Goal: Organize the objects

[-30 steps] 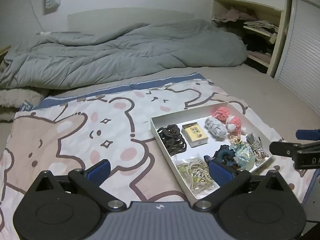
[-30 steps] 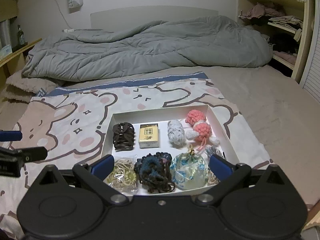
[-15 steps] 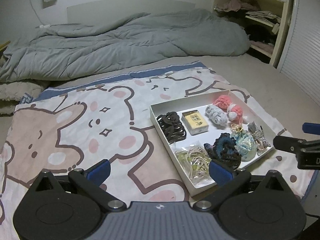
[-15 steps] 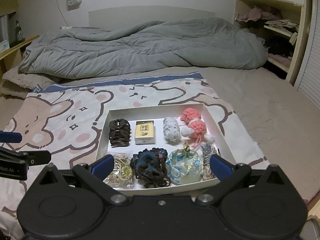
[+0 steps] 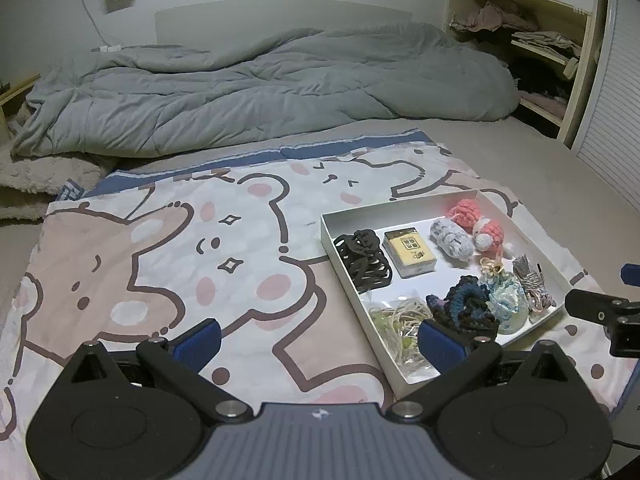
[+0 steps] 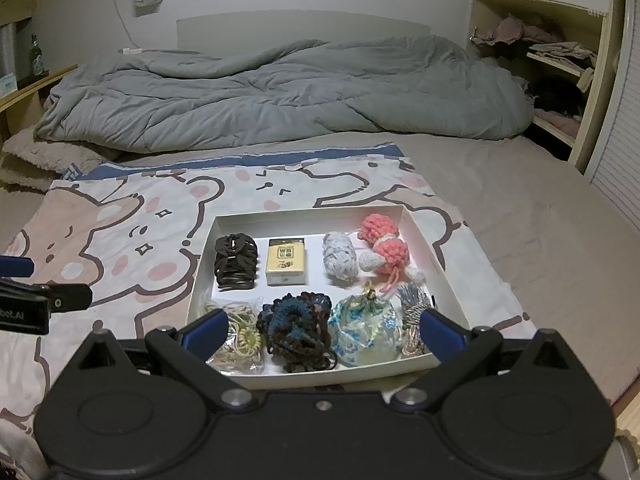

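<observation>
Blue-padded fingers of the right gripper (image 6: 324, 330) were held spread wide above the near edge of a white tray (image 6: 424, 236), with nothing pinched between them. The left gripper (image 5: 318, 340) was likewise held wide open and empty, over the cartoon bear blanket (image 5: 160, 248) just left of the tray. Within the tray, the near row was made up of a bag of elastic bands (image 6: 240, 332), a dark crocheted scrunchie (image 6: 296, 324), a floral pouch (image 6: 364, 328) and a striped twist (image 6: 414, 308). Behind these were laid black hair ties (image 6: 235, 258), a yellow box (image 6: 286, 261), a grey knit piece (image 6: 340, 258) and pink crocheted balls (image 6: 386, 244). Farther back, a grey duvet (image 6: 280, 92) was heaped across the bed, and clothes were seen on shelves (image 6: 560, 60) at the right.
</observation>
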Demonstrator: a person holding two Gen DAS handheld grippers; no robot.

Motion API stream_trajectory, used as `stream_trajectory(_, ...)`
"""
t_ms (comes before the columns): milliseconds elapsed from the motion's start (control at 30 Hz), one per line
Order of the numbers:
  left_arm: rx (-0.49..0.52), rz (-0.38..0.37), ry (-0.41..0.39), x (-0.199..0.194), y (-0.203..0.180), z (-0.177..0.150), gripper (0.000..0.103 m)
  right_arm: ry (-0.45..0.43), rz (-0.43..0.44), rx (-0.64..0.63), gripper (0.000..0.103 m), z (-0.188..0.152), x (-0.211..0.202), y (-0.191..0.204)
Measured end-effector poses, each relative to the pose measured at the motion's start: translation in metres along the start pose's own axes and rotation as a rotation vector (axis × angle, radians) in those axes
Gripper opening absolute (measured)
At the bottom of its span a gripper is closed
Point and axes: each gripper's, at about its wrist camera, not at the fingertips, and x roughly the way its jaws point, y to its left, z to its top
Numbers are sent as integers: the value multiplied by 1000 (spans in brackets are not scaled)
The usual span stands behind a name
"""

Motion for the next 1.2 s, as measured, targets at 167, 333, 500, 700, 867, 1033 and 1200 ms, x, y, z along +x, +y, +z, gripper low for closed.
stream_trajectory(167,1,6,-1,0,0,0,103,6,-3,9,103,1,1,-1)
stream_trajectory(333,0,6,0,0,0,0,103,6,-1,3,103,0,1,0)
stream_trajectory(500,-4,9,3,1,1,0,103,7,0,3,103,0,2,-1)
stream_trajectory(700,-3,7,6,1,1,-1,103,7,0,2,103,0,2,-1)
stream_trajectory(867,-4,8,5,1,1,-1,103,7,0,2,103,0,2,-1)
stream_trajectory(1033,-2,11,4,1,1,0,103,8,0,3,103,0,2,-1)
stream_trajectory(1200,-1,13,4,1,1,0,103,8,0,3,103,0,2,-1)
